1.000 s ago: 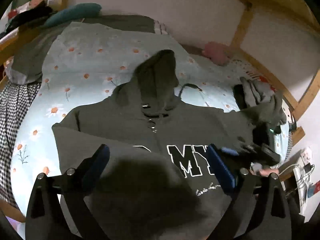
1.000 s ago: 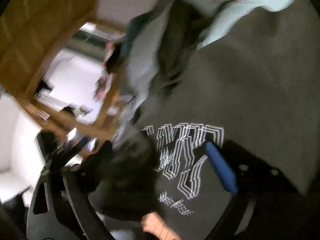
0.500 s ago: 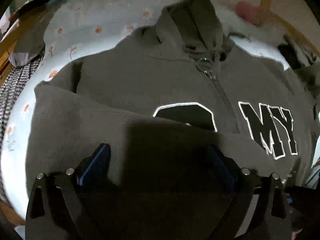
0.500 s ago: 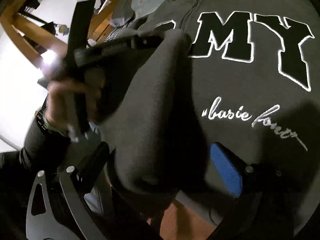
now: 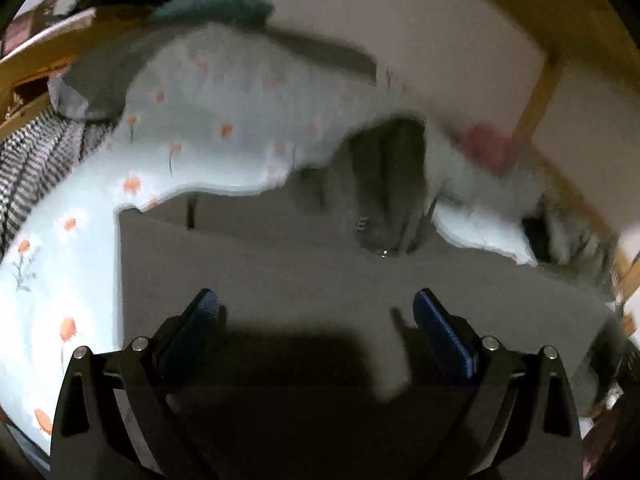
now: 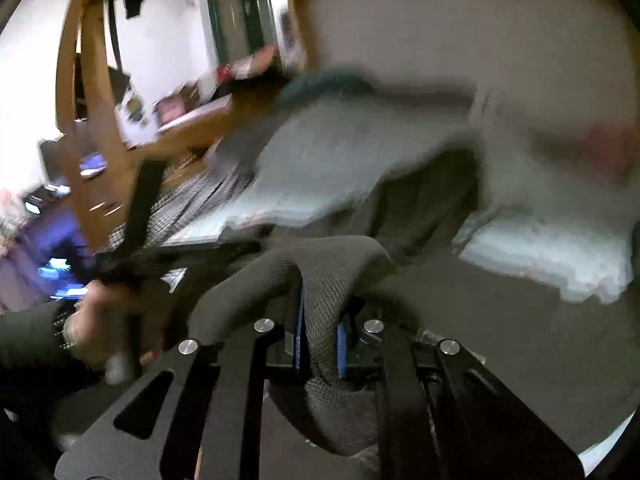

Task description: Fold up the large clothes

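My right gripper (image 6: 319,330) just closed, now pinching a bunched fold of the grey hoodie (image 5: 320,272). My left gripper (image 5: 316,312) is spread wide over the hoodie, nothing between its pads. Hoodie lies on the floral bedsheet (image 5: 80,248), hood (image 5: 388,168) at far side.

1. The hoodie (image 5: 320,272) lies on the bedsheet (image 5: 224,120), spread ahead of the left gripper (image 5: 316,312).
2. Its hood (image 5: 388,168) lies farther ahead.
3. A fold of the hoodie sits between the right gripper (image 6: 320,336) pads.
4. The left gripper is left of the right one.
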Motion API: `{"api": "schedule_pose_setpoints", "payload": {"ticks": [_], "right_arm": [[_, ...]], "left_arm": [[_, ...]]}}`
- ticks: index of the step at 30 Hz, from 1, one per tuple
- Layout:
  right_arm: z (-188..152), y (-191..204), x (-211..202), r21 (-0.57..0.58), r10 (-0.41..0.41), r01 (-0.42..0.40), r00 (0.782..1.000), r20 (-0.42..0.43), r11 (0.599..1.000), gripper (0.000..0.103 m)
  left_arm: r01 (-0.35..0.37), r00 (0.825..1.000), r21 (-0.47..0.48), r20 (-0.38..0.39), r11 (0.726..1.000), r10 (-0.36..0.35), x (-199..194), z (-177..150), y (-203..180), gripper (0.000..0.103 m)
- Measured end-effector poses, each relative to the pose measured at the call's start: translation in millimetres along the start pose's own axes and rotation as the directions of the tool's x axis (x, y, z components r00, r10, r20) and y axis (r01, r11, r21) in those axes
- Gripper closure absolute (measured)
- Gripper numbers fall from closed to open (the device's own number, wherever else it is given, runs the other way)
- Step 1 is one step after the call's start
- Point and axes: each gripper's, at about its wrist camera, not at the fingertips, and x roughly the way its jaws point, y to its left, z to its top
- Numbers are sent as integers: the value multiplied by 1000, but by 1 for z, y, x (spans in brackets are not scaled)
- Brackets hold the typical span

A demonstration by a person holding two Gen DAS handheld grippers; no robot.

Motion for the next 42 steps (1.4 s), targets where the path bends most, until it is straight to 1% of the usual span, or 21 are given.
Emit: {"api": "schedule_pose_setpoints", "payload": {"ticks": [2,6,8,10,11,13,16,20,22,24,26,27,29,31,34,37,38,39,40,41,42], "right_arm": [[16,11,-18,-154,-106,119,990,90,981,90],[-9,2,20,-244,-265,236,959,-95,941,87],[-46,-21,50,-224,-340,290,910,-238,931,57],[-80,-53,59,-72,-283,276,887,-364,959,36],[-91,-68,53,55,-212,251,899,-383,966,25],[-105,-97,31,332,-27,129,955,-295,934,10],[-123,-140,12,610,77,55,979,-188,790,8],[-140,-168,5,729,20,123,983,-184,673,6],[-145,-178,0,748,-28,157,983,-182,645,6],[-142,-174,9,733,-7,155,980,-201,662,6],[-128,-153,24,620,11,163,964,-267,768,8],[-122,-142,28,574,13,158,960,-281,803,15],[-100,-102,48,406,15,122,948,-319,906,62],[-82,-74,43,296,20,50,973,-231,954,69],[-49,-65,16,278,-122,132,991,-51,951,71],[-31,-79,2,318,-255,237,967,16,918,71],[-31,-79,6,295,-291,278,957,0,914,71],[-36,-80,9,275,-330,324,944,-26,905,71],[-43,-81,10,274,-327,328,944,-50,904,67],[-54,-86,16,281,-294,316,949,-117,906,59],[-69,-92,27,297,-256,315,941,-221,901,38]], "left_arm": [[-16,999,7,38,1000,16,-4,7,-5,7],[-116,983,61,-137,991,123,48,-5,-4,7],[-129,960,68,-240,989,142,80,-21,4,7],[-165,958,157,-209,974,196,93,-36,0,6],[-199,957,232,-165,952,240,93,-43,-9,6],[-234,952,270,-130,934,276,92,-47,-17,6],[-205,954,237,-169,950,248,93,-43,-10,6],[-204,956,257,-156,944,249,90,-46,-6,6],[-203,956,265,-153,943,249,89,-46,-4,6],[-201,957,269,-151,942,248,90,-45,-1,5],[-203,957,276,-148,939,250,89,-46,-2,5],[-208,956,281,-145,937,255,88,-47,-2,5],[-213,956,280,-140,936,259,85,-48,1,5],[-218,955,287,-133,933,264,83,-48,2,5],[-273,946,283,-96,919,311,75,-44,13,5],[-336,933,238,-49,911,357,66,-35,30,5],[-411,905,213,-17,886,424,60,-29,39,5],[-503,860,186,12,844,510,56,-25,50,5],[-540,839,146,12,829,544,53,-22,64,5],[-490,868,80,-48,868,494,54,-19,84,5],[-400,904,11,-159,916,397,63,-19,104,5]]}}
